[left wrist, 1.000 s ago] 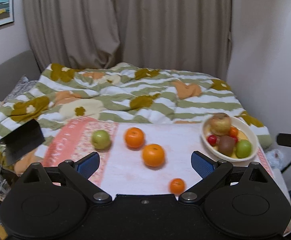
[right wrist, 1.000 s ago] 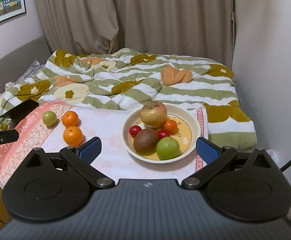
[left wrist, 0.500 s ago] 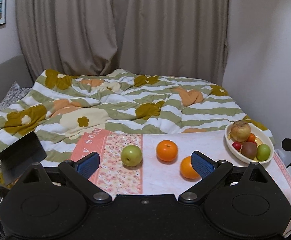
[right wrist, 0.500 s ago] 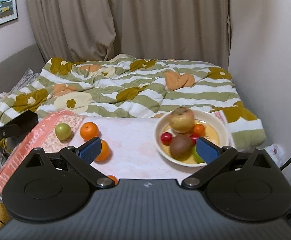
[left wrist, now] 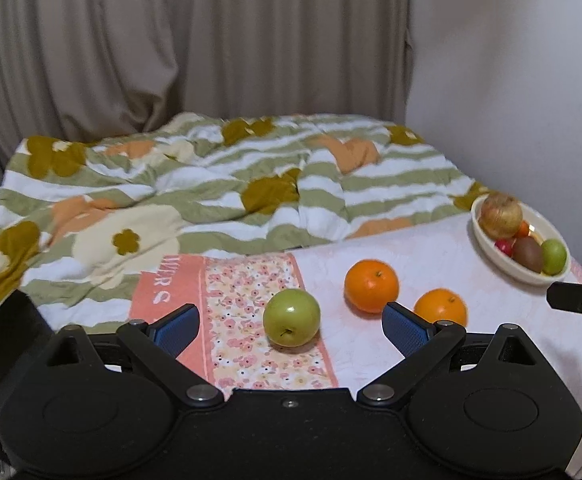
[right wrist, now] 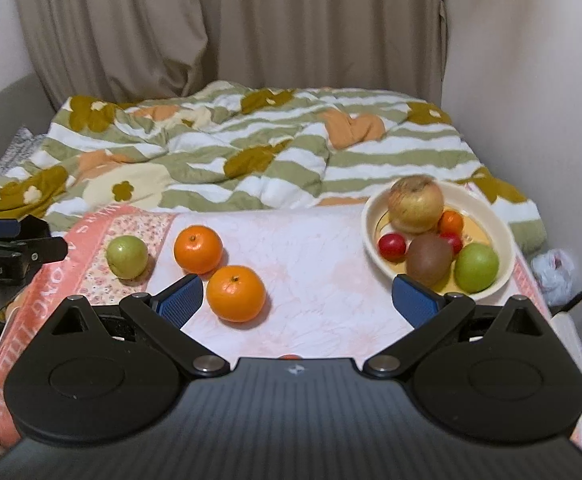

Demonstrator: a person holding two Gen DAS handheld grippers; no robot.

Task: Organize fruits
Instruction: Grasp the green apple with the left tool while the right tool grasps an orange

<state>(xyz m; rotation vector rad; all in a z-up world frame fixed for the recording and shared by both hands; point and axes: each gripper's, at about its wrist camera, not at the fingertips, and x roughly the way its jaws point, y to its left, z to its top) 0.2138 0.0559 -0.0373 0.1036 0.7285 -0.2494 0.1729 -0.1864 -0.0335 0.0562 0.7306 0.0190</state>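
Observation:
A green apple [left wrist: 291, 317] lies on the floral cloth [left wrist: 247, 280], straight ahead of my open left gripper [left wrist: 291, 326] and between its fingers in the left wrist view. Two oranges [left wrist: 371, 285] [left wrist: 441, 307] sit to its right. A cream bowl [left wrist: 503, 256] at the far right holds several fruits. In the right wrist view my open, empty right gripper [right wrist: 297, 300] faces the nearer orange [right wrist: 235, 293], with the other orange [right wrist: 198, 249], the green apple [right wrist: 127, 257] and the bowl [right wrist: 503, 236] beyond. A small orange fruit [right wrist: 289, 357] peeks out at the gripper body's edge.
A striped, flowered duvet [left wrist: 227, 184] covers the bed behind the cloth, with curtains [right wrist: 231, 20] and a wall [right wrist: 531, 80] beyond. The left gripper's side [right wrist: 11, 254] shows at the left edge of the right wrist view. A white bag [right wrist: 553, 274] lies right of the bowl.
My left gripper has swung left and closer, bringing the green apple between its fingers. My right gripper has shifted left, so the bowl moved from centre to the right of its view.

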